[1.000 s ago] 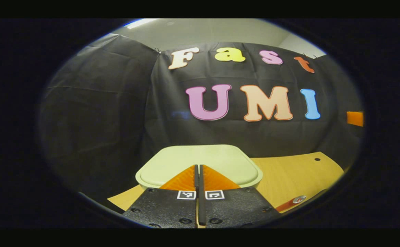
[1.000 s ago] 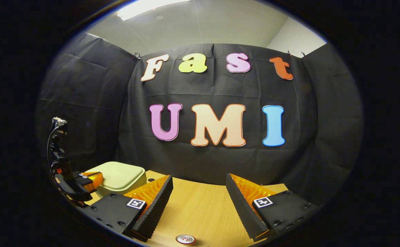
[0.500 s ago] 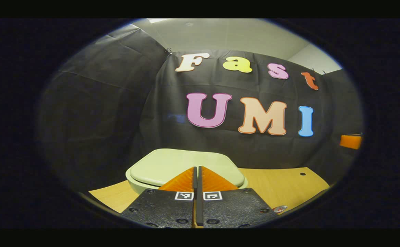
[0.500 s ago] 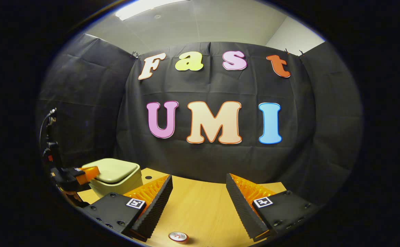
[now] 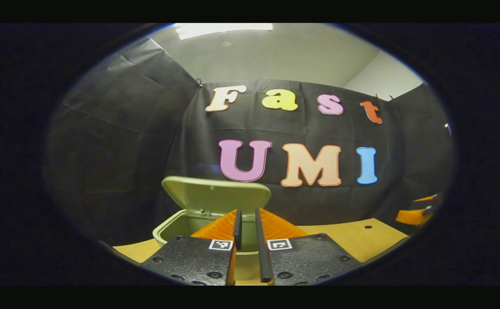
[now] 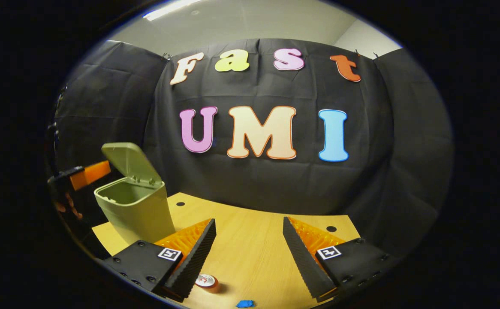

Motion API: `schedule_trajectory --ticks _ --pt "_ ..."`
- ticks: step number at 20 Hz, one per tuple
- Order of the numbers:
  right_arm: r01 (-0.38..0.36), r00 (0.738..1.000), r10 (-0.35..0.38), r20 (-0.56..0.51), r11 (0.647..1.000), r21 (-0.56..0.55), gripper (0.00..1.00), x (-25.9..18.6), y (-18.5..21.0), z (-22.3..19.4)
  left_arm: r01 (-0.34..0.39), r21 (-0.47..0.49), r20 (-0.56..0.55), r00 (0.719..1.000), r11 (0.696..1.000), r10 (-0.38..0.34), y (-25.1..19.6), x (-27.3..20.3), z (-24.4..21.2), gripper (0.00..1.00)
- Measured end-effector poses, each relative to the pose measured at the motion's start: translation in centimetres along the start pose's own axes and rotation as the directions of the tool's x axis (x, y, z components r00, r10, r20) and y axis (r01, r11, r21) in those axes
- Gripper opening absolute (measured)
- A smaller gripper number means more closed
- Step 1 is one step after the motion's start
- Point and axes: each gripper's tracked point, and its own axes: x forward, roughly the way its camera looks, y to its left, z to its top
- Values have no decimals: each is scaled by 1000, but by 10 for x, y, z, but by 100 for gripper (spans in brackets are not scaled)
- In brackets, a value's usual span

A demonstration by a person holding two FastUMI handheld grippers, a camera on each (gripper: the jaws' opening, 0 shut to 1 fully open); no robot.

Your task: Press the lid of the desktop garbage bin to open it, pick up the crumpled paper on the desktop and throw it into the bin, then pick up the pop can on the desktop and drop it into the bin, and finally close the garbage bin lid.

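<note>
Since the earlier frames we find the lid point(image 6: 126, 162) of the garbage bin point(image 6: 136, 212) has sprung up from flat to standing open at the far side of the bin mouth. We note the left gripper point(image 5: 248, 223) has drawn back from the lid, its fingers now parted by a narrow gap and holding nothing, poised above the near rim of the bin point(image 5: 170, 227). In the right gripper view the same gripper point(image 6: 80, 177) sits to the left of the bin. We record the right gripper point(image 6: 249, 246) spread wide and empty above the wooden bench point(image 6: 250, 240). The pop can point(image 6: 206, 281) stands on the bench near the right gripper's left finger, with a small blue object point(image 6: 245, 304) just right of it; what that object is, we cannot tell.
</note>
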Motion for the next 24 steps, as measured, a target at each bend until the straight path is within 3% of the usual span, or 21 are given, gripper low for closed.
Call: schedule_trajectory --ticks 3,4,9,13,24 --pt "-10 998 8 -65 1000 -28 98 2 -7 -33 21 33 35 999 999 -22 -14 -7 16 69" --pt "-15 996 12 -85 999 -36 99 3 -9 -43 24 47 45 999 999 -26 -18 -10 22 77" --pt "-50 985 44 -165 998 -32 99 6 -15 -88 12 62 56 998 998 -16 -33 -19 28 88" --pt "-76 964 61 -259 996 -49 99 11 -16 -138 -8 83 52 999 997 4 -37 -26 30 89" --pt "-123 846 76 -528 991 -56 99 13 -15 -260 -50 149 32 998 988 45 -34 -25 28 89"
